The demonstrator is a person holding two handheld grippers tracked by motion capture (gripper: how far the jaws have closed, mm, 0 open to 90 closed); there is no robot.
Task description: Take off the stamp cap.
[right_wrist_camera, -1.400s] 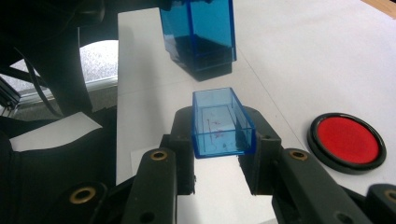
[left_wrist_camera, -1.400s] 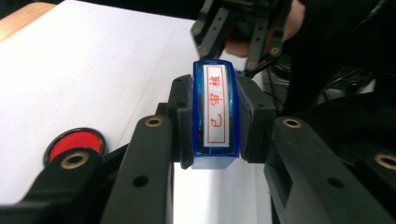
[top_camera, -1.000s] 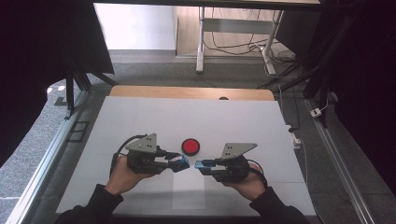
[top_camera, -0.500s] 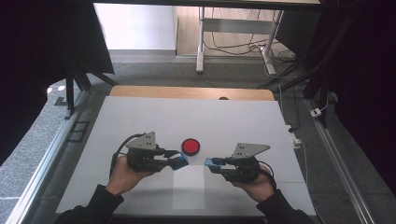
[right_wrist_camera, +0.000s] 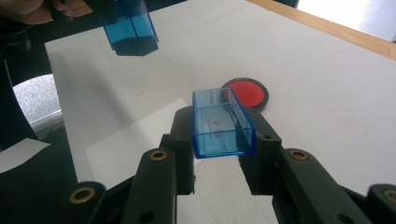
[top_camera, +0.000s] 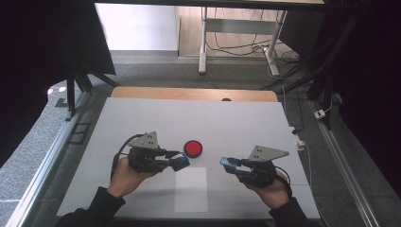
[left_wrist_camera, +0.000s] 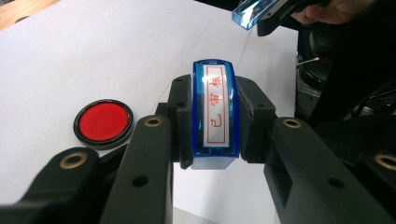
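Matte white table [top_camera: 142, 118], glossy blue stamp [left_wrist_camera: 215, 112]

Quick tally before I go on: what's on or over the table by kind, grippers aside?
Blue stamp body, clamped in the left gripper: 1
Blue clear stamp cap, clamped in the right gripper: 1
Red ink pad: 1
White paper sheet: 1
Total: 4
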